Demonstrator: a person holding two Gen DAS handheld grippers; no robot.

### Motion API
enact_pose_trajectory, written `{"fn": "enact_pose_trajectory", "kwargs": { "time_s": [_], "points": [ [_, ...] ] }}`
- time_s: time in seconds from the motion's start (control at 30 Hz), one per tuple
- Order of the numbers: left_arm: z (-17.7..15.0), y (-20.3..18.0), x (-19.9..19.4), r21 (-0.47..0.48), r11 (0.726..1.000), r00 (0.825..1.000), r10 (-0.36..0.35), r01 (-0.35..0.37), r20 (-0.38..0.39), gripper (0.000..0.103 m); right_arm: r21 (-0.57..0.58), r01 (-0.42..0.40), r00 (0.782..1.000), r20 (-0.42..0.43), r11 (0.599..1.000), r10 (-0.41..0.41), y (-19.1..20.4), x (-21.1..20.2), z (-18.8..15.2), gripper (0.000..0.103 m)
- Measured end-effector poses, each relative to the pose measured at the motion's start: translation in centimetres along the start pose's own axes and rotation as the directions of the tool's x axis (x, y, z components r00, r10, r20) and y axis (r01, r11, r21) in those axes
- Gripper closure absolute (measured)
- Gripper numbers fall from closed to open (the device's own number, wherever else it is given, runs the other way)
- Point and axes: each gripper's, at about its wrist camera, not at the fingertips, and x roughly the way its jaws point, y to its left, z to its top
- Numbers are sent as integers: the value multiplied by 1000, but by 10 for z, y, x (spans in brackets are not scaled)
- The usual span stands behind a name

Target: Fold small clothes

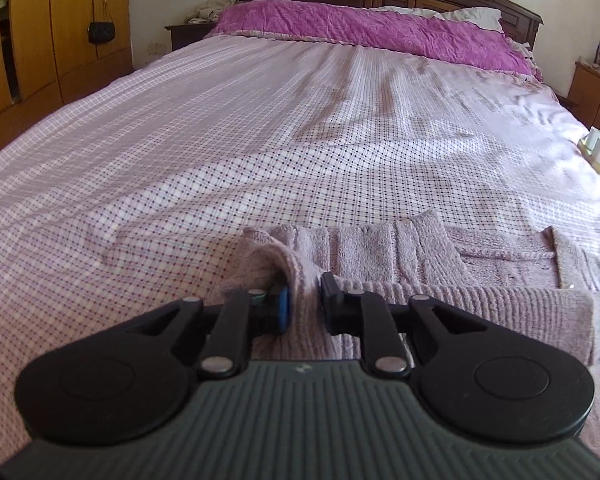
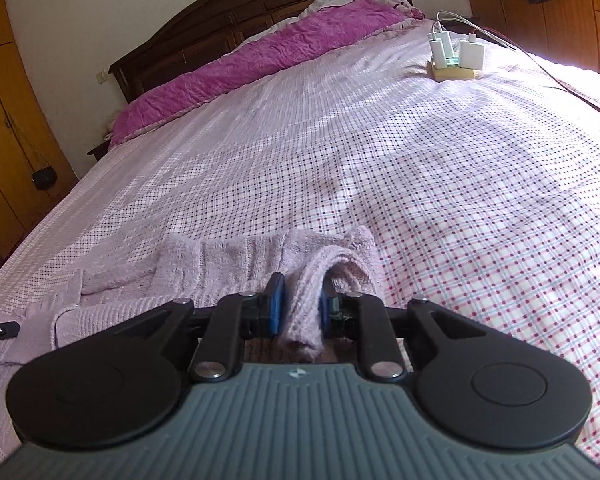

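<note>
Broadly, checked bed cover (image 1: 219, 140) fills both frames, pale knit garment (image 1: 420, 248) lies low centre; left gripper (image 1: 304, 300) and right gripper (image 2: 300, 308) each clamp a bunched edge, so uneven lifting could slip the knit or skew the fold.

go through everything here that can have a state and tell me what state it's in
left gripper: shut on the sweater's edge
right gripper: shut on a bunched fold
sweater: lilac knit, partly folded, lying on the bed
bed: made, checked cover spread
power strip: on the bed, chargers plugged in
</note>
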Motion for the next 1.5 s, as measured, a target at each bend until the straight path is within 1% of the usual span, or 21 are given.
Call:
{"fn": "enact_pose_trajectory", "kwargs": {
  "time_s": [0.03, 0.17, 0.27, 0.33, 0.5, 0.53, 0.63, 0.8, 0.87, 0.9, 0.93, 0.97, 1.0, 1.03, 1.1, 1.23, 1.3, 1.37, 1.43, 1.47, 1.5],
  "points": [
    [0, 1, -4, -4, 1000, 1000, -5, 5, -2, 79, 4, -1, 1000, -3, 1000, 1, 0, -3, 0, 74],
    [-3, 6, -24, -6, 1000, 1000, -23, 23, 10, 74, 8, -10, 1000, -9, 1000, 10, 1, -26, -1, 69],
    [-5, 9, -39, -10, 999, 999, -52, 52, 11, 67, 14, -18, 1000, 2, 1000, 18, 1, -43, -3, 60],
    [-8, 10, -48, -9, 998, 997, -70, 70, 20, 67, 24, -33, 999, 15, 999, 32, 0, -56, -5, 54],
    [-16, 14, -58, -21, 995, 995, -99, 99, 9, 64, 38, -71, 997, -9, 997, 71, 0, -69, -9, 53],
    [-18, 13, -56, -20, 995, 995, -102, 102, 3, 63, 36, -75, 997, -18, 997, 76, 1, -68, -10, 53],
    [-21, 11, -49, -14, 997, 997, -77, 76, -17, 62, 35, -52, 998, -36, 998, 53, 3, -58, -12, 53],
    [-21, 12, -36, -38, 993, 993, -113, 112, -20, 62, 66, -60, 997, -49, 996, 63, -1, -41, -8, 53],
    [-18, 13, -31, -43, 992, 993, -119, 119, -10, 62, 67, -65, 996, -53, 996, 69, -2, -37, -4, 56],
    [-16, 14, -29, -46, 992, 993, -121, 121, -2, 64, 67, -60, 996, -54, 996, 64, -2, -35, -2, 65],
    [-13, 14, -26, -51, 991, 993, -121, 121, 3, 66, 62, -61, 996, -54, 996, 64, -2, -34, 0, 83],
    [-10, 15, -23, -57, 990, 992, -129, 130, 7, 88, 55, -66, 996, -55, 996, 68, -1, -33, 3, 89],
    [-6, 16, -19, -67, 988, 990, -142, 142, 1, 93, 51, -70, 996, -48, 996, 72, -1, -32, 7, 93],
    [-2, 17, -16, -80, 985, 989, -151, 151, 1, 93, 46, -77, 996, -35, 996, 79, -1, -32, 11, 95],
    [7, 15, -12, -82, 986, 989, -145, 147, 23, 94, 45, -74, 997, -9, 996, 75, 0, -31, 20, 95],
    [26, 4, -2, -39, 993, 992, -104, 107, 72, 94, 81, -64, 998, 10, 995, 63, -4, -16, 37, 95],
    [34, -2, 5, -8, 998, 994, -63, 64, 94, 93, 91, -45, 999, 10, 995, 44, -4, -2, 42, 95],
    [40, -7, 13, 13, 1000, 994, -12, 11, 108, 93, 108, -23, 1000, -10, 994, 25, -4, 14, 46, 94],
    [44, -9, 17, 15, 1000, 994, 13, -15, 112, 92, 124, -14, 1000, -22, 992, 17, -5, 29, 48, 92],
    [46, -9, 19, 14, 1000, 994, 13, -14, 107, 92, 120, -12, 999, -32, 993, 16, -6, 36, 48, 90],
    [47, -8, 18, 11, 1000, 995, 6, -7, 104, 92, 113, -13, 999, -42, 993, 18, -6, 41, 49, 84]
  ]
}}
